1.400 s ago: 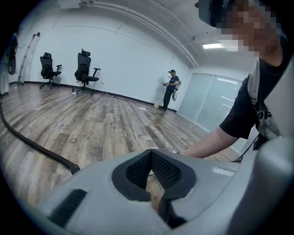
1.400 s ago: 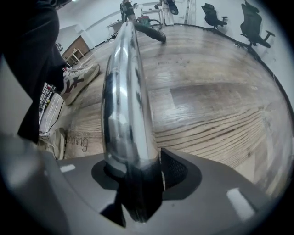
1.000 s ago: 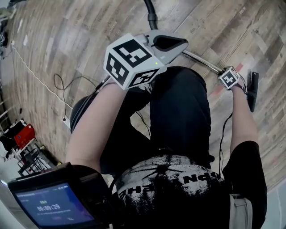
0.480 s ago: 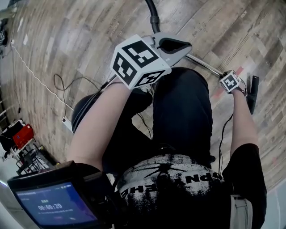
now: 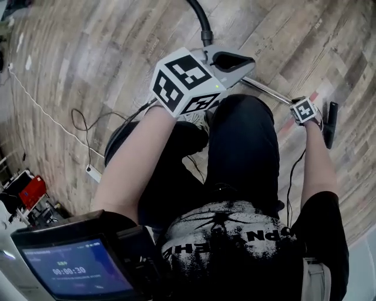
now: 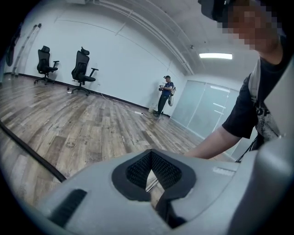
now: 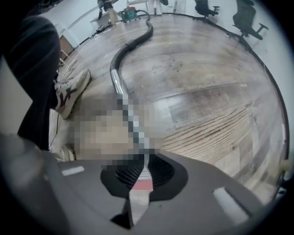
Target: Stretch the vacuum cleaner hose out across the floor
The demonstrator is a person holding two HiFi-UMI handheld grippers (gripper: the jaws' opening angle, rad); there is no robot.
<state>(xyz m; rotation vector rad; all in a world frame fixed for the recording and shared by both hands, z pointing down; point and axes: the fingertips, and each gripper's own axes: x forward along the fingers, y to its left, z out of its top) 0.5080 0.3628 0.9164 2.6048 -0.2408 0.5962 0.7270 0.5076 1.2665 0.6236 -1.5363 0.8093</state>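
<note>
The black vacuum hose runs off toward the top of the head view and joins a shiny metal tube. That tube leads to the black floor nozzle at the right. My left gripper hovers over the hose-tube joint, shut, with nothing seen between its pads; the hose lies on the floor to its left. My right gripper points down at the tube's far end. Its jaws have just been closing and now grip the metal tube, which runs straight into the right gripper.
A thin black cable and white power strip lie on the wooden floor at left, with red gear beyond. A screen sits near my chest. My shoe stands beside the tube. Office chairs and a person are far off.
The left gripper has shifted right and slightly down in the head view. The right gripper's cube has moved a little lower, and the hose joint has slid down with it.
</note>
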